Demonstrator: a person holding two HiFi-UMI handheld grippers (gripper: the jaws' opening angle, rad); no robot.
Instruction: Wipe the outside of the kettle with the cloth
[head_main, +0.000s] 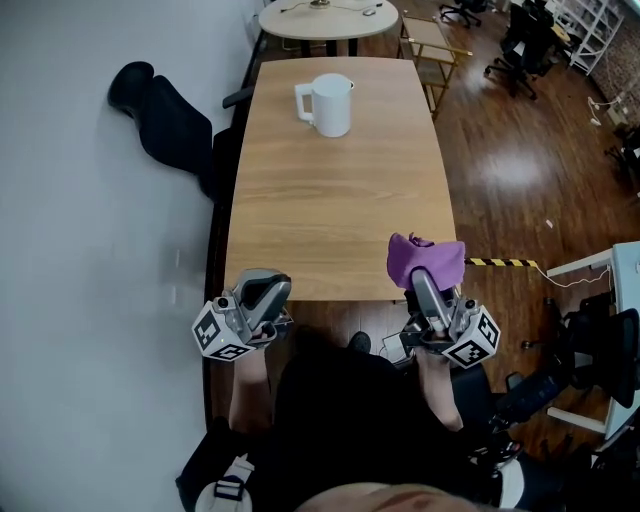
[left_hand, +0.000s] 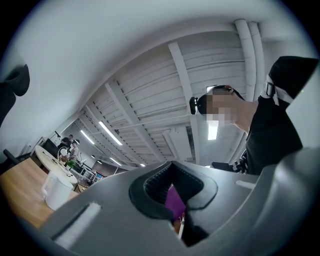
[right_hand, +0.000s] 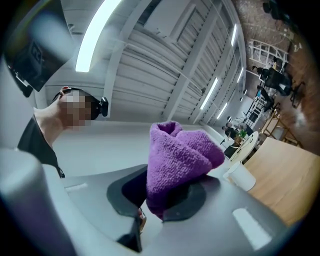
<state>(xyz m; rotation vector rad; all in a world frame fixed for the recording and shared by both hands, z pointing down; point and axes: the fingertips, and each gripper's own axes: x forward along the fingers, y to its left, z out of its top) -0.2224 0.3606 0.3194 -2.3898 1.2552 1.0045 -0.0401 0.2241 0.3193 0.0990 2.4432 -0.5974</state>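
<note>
Right gripper (head_main: 428, 290) at the near table (head_main: 340, 210) edge pinches the purple cloth (head_main: 426, 258), left gripper (head_main: 262, 297) pressed together empty, kettle (head_main: 328, 103) upright well ahead at the far end.

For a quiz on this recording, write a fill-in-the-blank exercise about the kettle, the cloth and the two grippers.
1. The right gripper is shut on a cloth of ____ colour.
2. The left gripper is shut and holds ____.
3. The kettle, which is ____ in colour, stands on the wooden table.
4. In the head view the kettle's handle points to the picture's ____.
Missing words: purple; nothing; white; left.
</note>
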